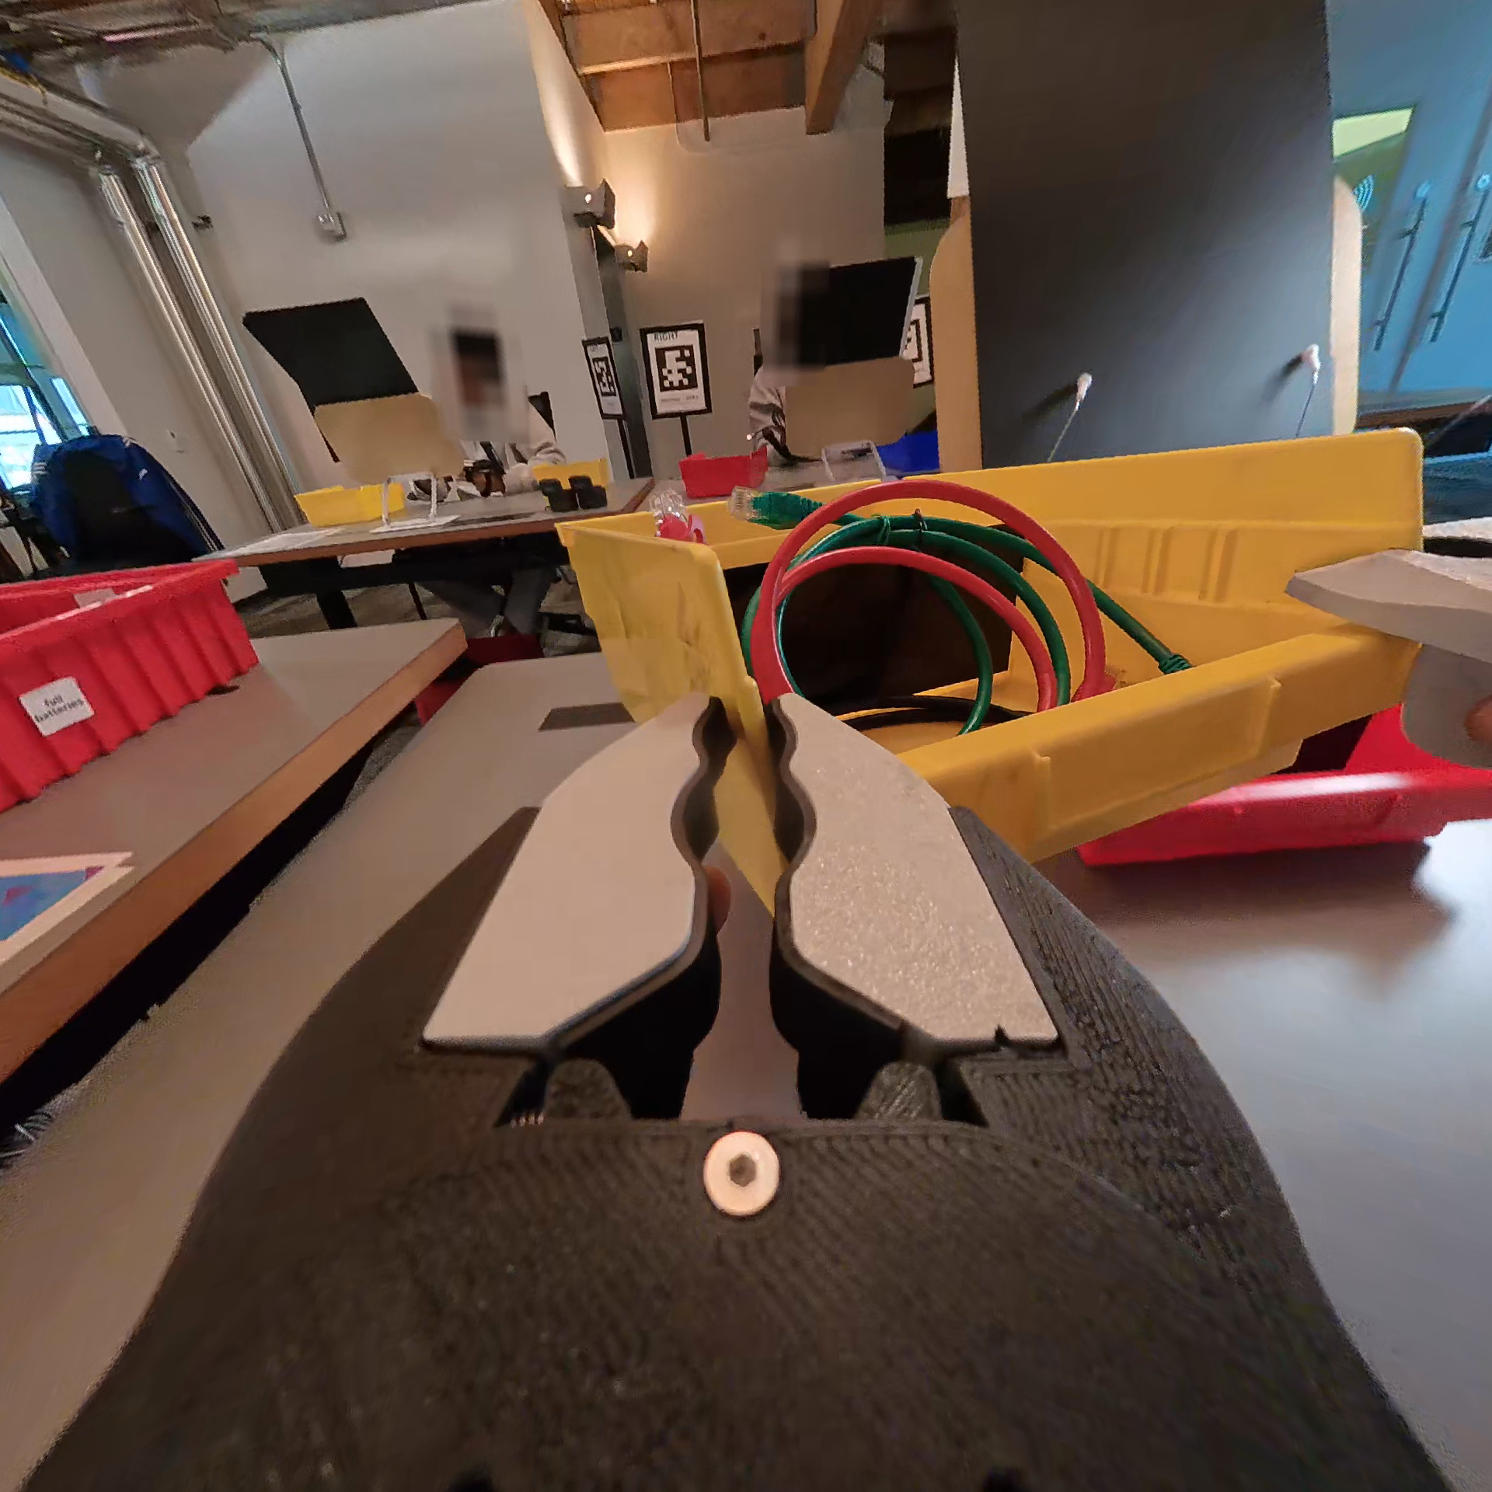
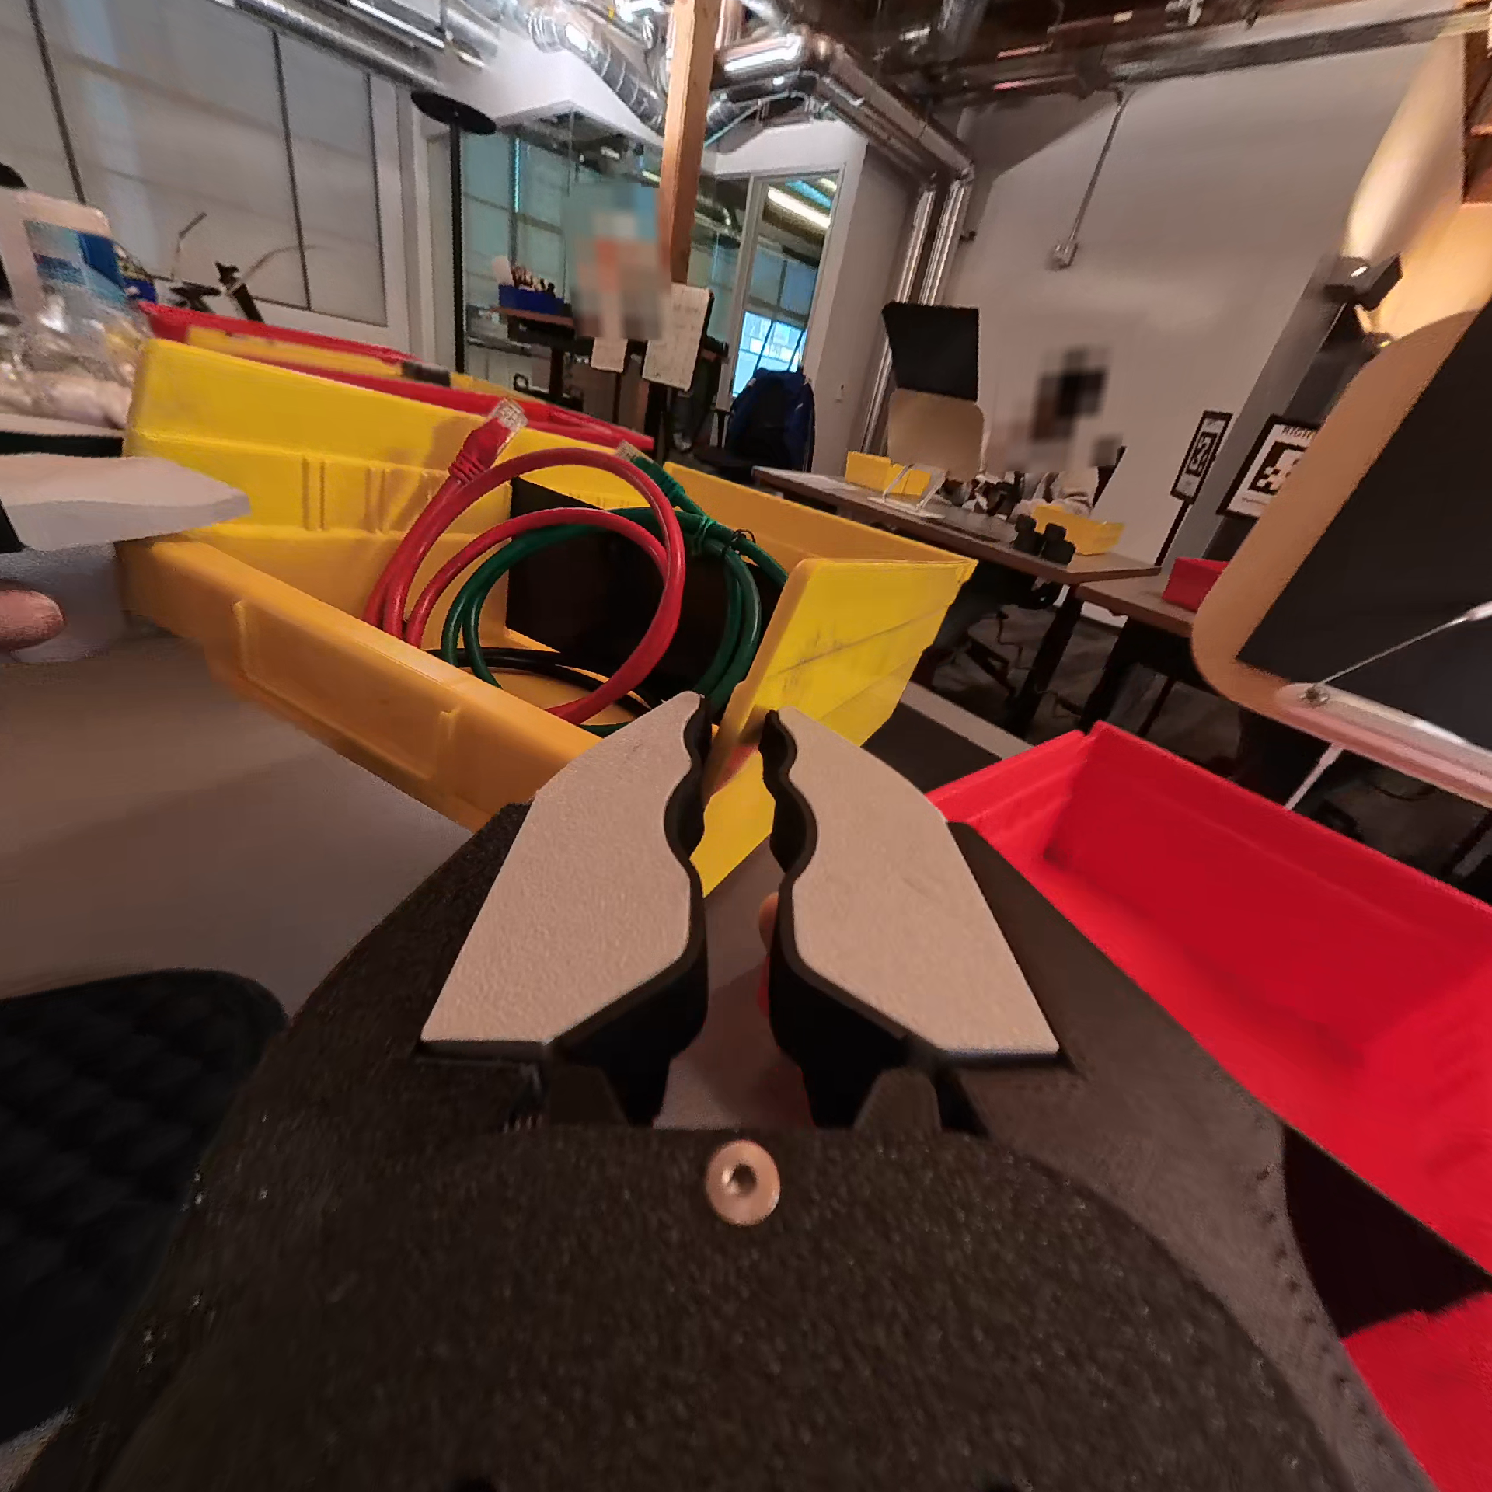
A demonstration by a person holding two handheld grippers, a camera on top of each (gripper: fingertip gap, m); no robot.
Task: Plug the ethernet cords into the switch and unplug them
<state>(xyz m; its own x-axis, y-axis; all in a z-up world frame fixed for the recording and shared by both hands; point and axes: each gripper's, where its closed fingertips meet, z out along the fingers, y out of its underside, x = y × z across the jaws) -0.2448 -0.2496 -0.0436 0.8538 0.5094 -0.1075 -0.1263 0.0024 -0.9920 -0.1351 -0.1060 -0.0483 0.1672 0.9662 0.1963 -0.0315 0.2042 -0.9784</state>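
Both grippers clenched on the yellow bin: left gripper and right gripper each at 1 end wall. 2 ethernet cords, red and green, coiled inside. Best kept level, lowered evenly to the tabletop.

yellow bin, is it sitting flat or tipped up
Tipped up: the yellow bin is clamped at opposite ends by the left gripper and right gripper, over a red bin.

Coiled cords hide the black box inside the yellow bin.
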